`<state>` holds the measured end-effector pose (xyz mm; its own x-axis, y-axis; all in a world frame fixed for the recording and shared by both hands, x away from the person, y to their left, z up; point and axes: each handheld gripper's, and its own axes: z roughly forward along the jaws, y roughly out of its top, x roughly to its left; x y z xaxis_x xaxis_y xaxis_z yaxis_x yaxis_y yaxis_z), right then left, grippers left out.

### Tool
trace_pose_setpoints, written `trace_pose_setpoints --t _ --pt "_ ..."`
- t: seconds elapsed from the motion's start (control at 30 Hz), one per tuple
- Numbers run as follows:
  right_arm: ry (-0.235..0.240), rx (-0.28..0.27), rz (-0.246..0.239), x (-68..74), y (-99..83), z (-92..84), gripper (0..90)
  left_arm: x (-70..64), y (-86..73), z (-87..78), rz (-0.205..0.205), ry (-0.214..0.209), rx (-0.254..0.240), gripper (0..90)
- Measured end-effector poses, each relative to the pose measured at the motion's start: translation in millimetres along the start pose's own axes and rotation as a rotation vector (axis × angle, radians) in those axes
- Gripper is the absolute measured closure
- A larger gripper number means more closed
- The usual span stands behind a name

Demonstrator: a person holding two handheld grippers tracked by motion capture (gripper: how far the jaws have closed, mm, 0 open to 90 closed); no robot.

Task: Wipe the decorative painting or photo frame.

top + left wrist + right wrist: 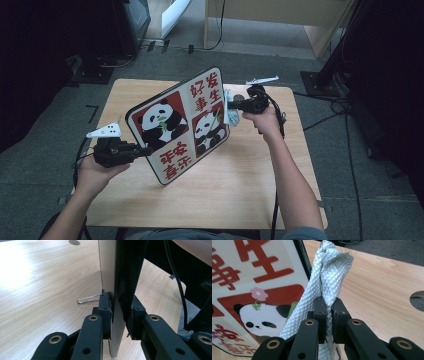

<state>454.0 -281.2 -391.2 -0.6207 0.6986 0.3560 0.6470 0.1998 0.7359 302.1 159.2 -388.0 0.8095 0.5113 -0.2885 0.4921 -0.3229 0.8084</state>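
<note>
A square board (180,125) printed with two pandas and red characters stands tilted on one corner on the wooden table (240,180). My left gripper (148,150) is shut on its left edge. In the left gripper view the jaws (121,312) clamp the board's thin edge (108,270), and a wire loop (87,299) sticks out beside it. My right gripper (231,105) is shut on a white quilted cloth (229,114) that lies against the board's right edge. The right gripper view has the cloth (329,272) pinched between the pads (329,307), beside the panda print (254,277).
The table has a round cable hole (418,300) near its far side. Cables trail over the grey carpet at the right (345,115). Dark equipment stands (100,65) and pale wooden furniture (280,15) lie beyond the table.
</note>
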Motion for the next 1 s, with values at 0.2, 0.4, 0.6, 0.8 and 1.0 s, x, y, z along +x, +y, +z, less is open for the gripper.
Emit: trace_pose_setpoints --t 0.2,0.4,0.6,0.8,1.0 --pt "0.002 -0.002 0.012 -1.7 -6.4 1.6 84.8 0.3 -0.1 0.2 0.001 -0.002 -0.001 77.1" --pt "0.004 -0.003 0.017 -3.7 -13.2 4.0 84.8 -0.2 -0.6 0.3 0.003 -0.001 -0.001 77.0" --pt "-0.017 -0.001 0.007 -2.9 -19.7 6.1 84.9 0.3 -0.6 0.5 0.006 -0.002 0.001 77.0" --pt "-0.008 -0.008 0.023 -7.0 -28.8 8.4 84.9 1.0 -0.6 0.8 0.008 -0.004 -0.001 76.9" --pt "-0.021 -0.009 -0.001 -6.9 -35.9 10.1 84.9 1.0 -1.0 1.1 0.011 -0.004 -0.002 76.8"
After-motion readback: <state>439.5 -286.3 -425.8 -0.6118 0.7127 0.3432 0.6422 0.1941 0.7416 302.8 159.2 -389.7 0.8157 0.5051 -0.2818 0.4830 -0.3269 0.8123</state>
